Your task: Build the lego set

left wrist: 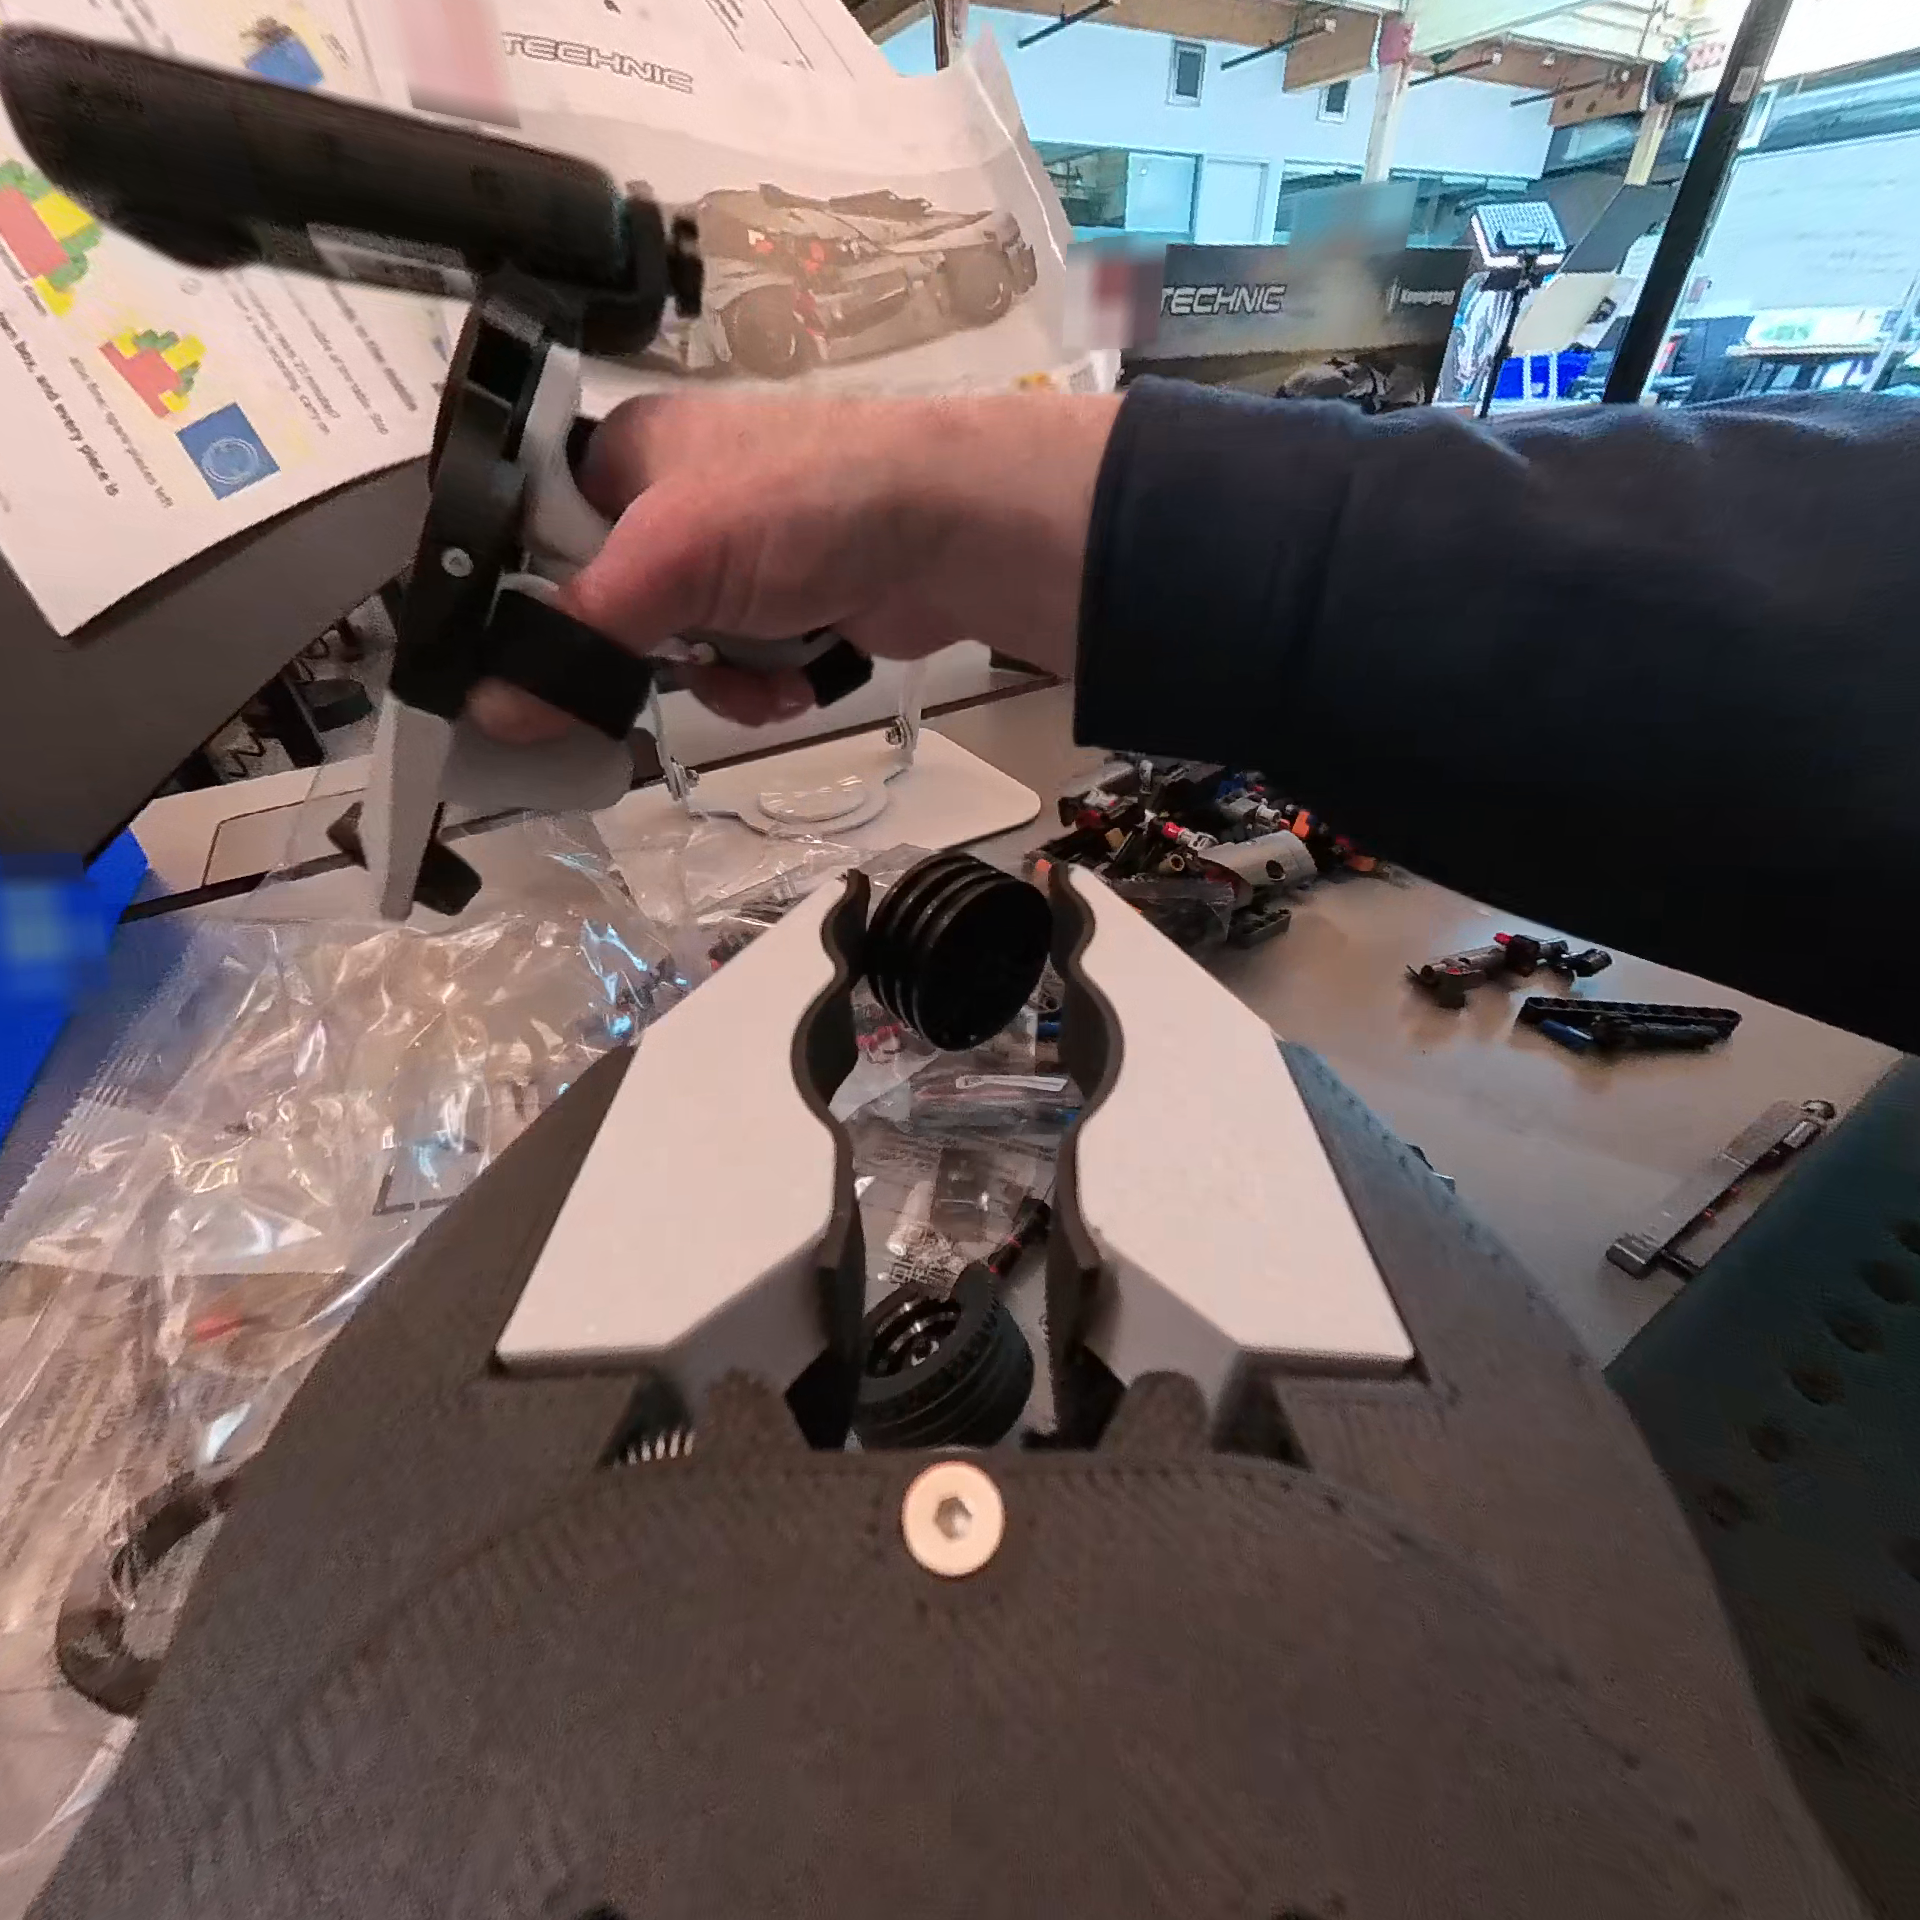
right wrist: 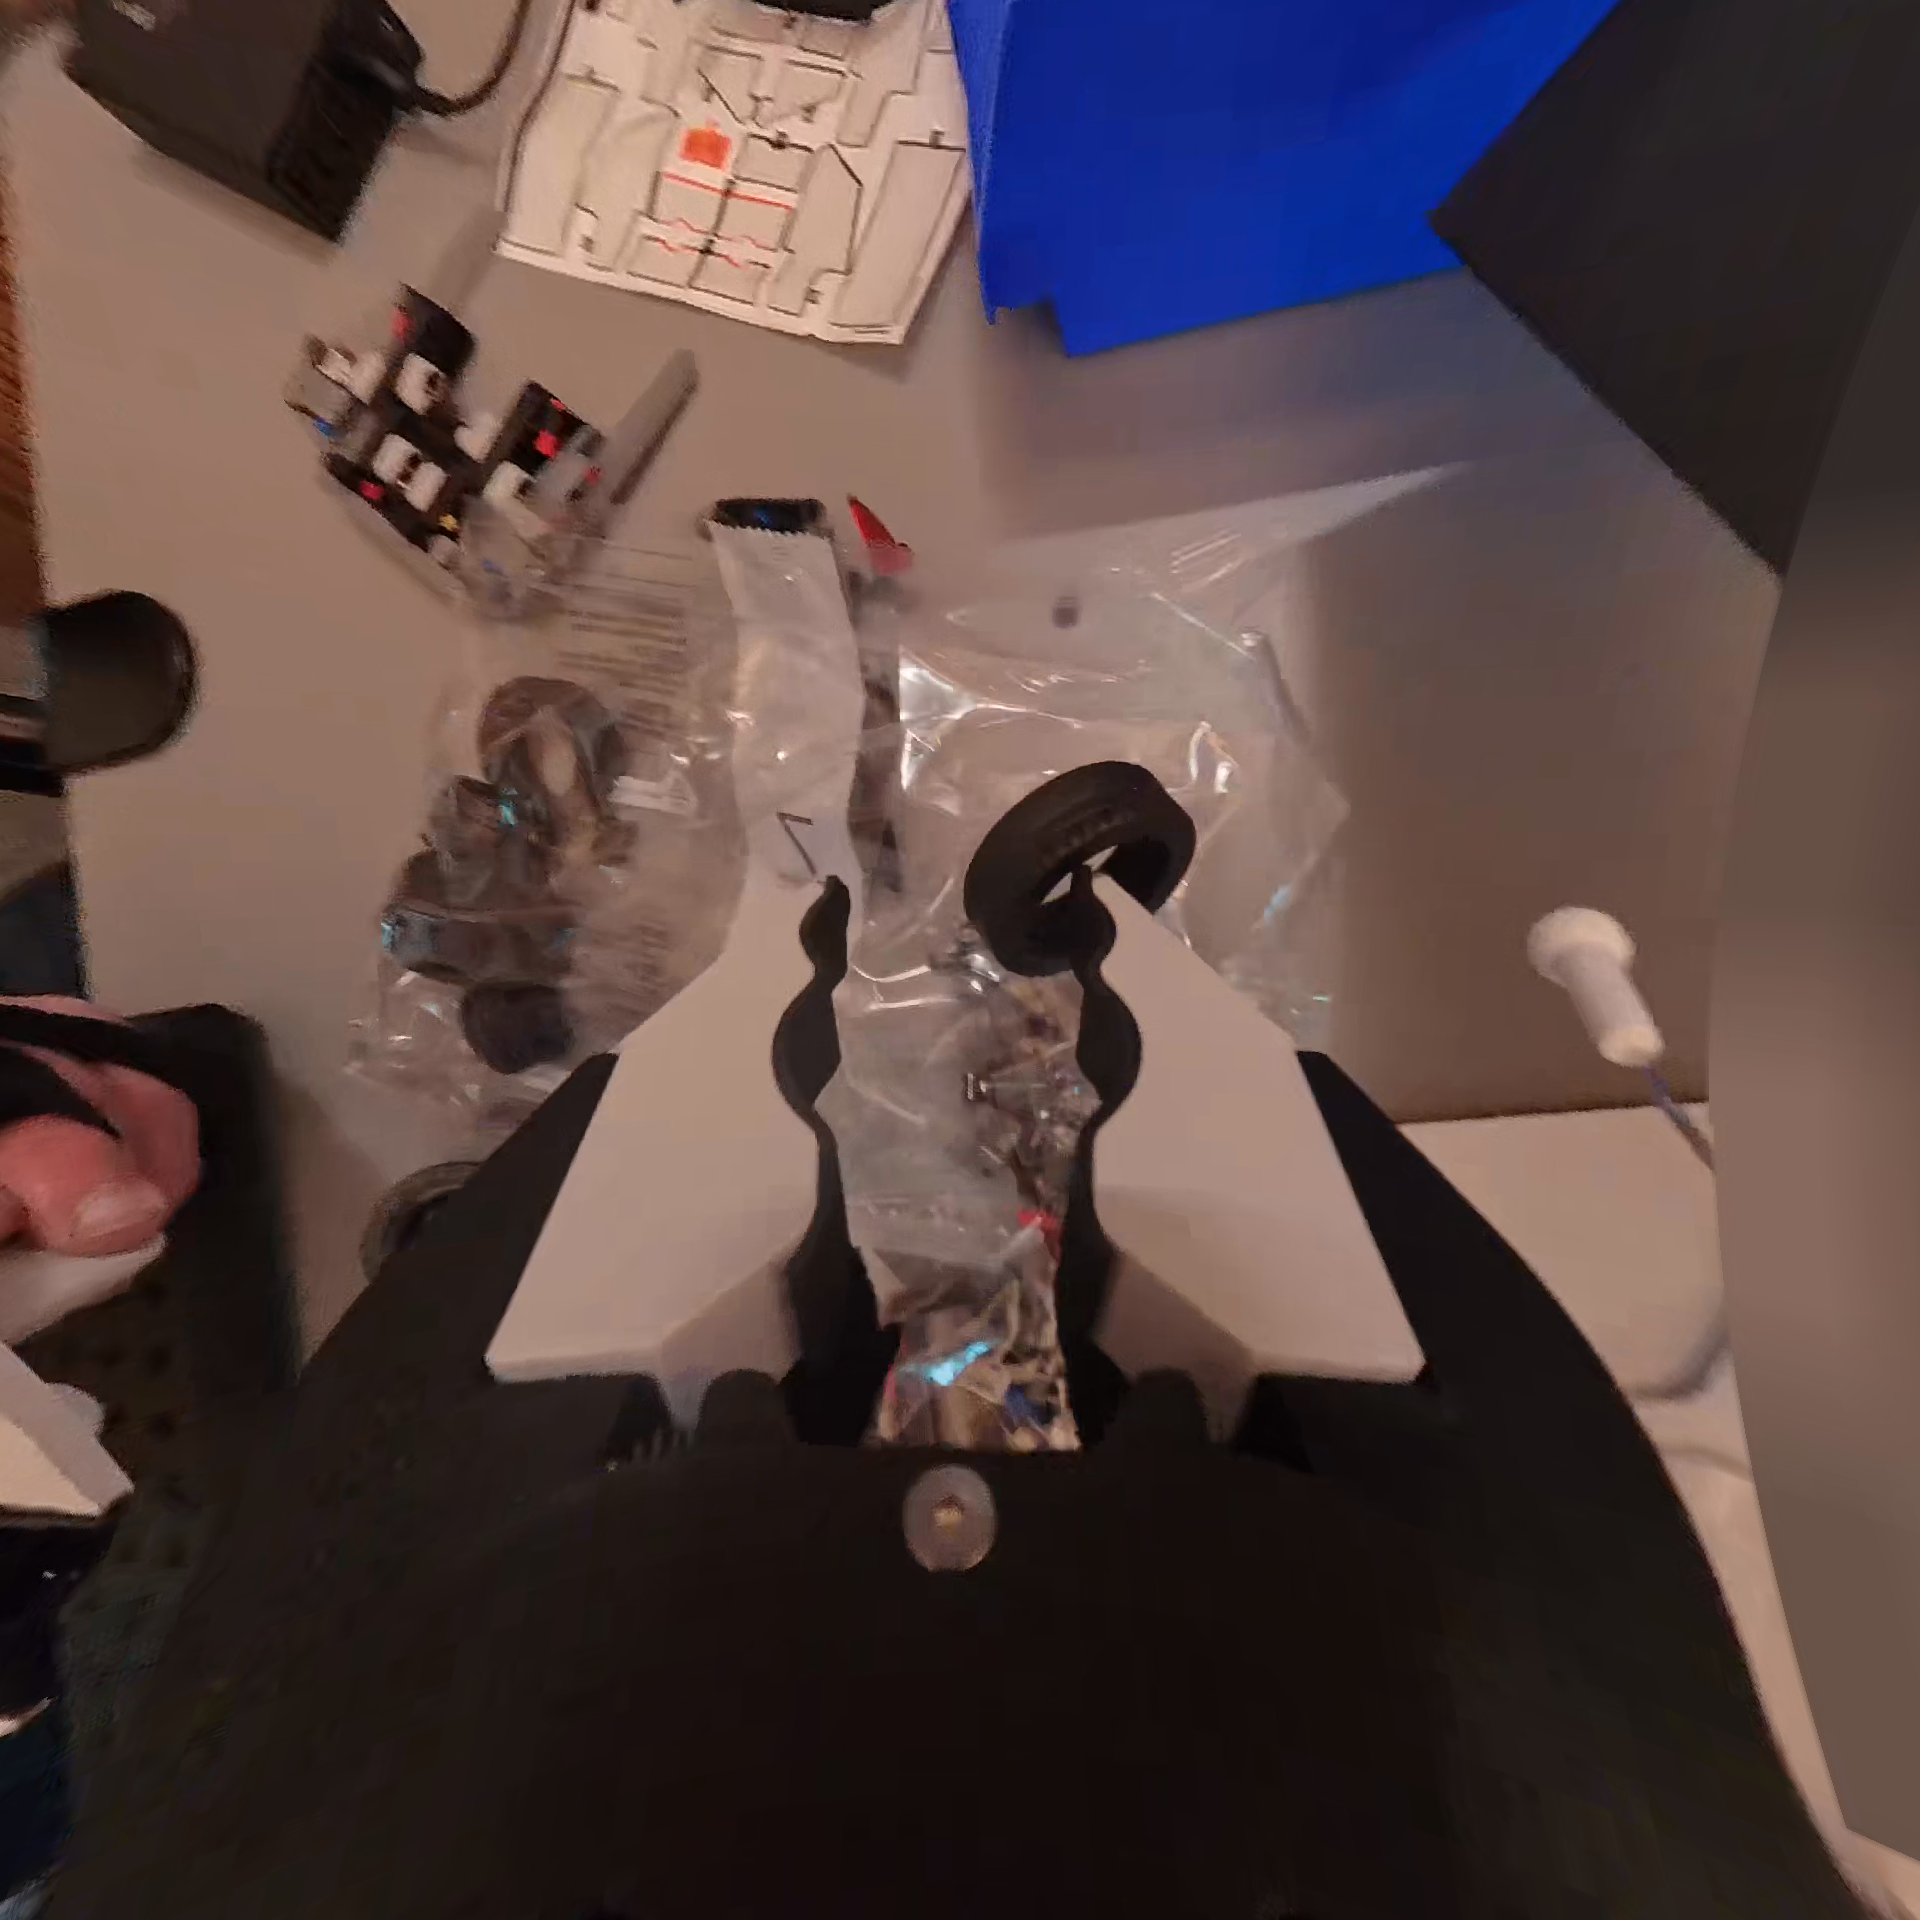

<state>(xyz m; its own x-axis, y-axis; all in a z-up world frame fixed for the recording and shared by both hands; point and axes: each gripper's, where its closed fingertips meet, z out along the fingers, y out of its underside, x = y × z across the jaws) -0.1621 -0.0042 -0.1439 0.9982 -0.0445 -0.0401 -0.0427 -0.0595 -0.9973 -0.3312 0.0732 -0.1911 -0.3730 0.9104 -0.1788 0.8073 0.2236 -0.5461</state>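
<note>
My left gripper (left wrist: pixel 958 894) is shut on a black grooved wheel (left wrist: pixel 956 966), held at the fingertips above clear bags of parts (left wrist: pixel 312 1039). A second black wheel (left wrist: pixel 940 1371) lies on the bags below the jaws. My right gripper (right wrist: pixel 958 899) is open and points down over a clear bag (right wrist: pixel 1039 707). A black tyre (right wrist: pixel 1101 790) appears hooked over its right fingertip, with nothing between the jaws. The right gripper also shows in the left wrist view (left wrist: pixel 416 873), held by a hand at the upper left.
A part-built black and grey assembly (left wrist: pixel 1174 842) (right wrist: pixel 447 447) and loose beams (left wrist: pixel 1621 1023) lie on the grey table. A bag of dark wheels (right wrist: pixel 520 862), a printed sheet (right wrist: pixel 748 177), a blue box (right wrist: pixel 1195 156) and a white plug (right wrist: pixel 1590 987) surround the bags. A dark sleeve (left wrist: pixel 1455 675) crosses above. From my right tips it is roughly 8 cm to the white plug (right wrist: pixel 1590 987); from my left, 25 cm.
</note>
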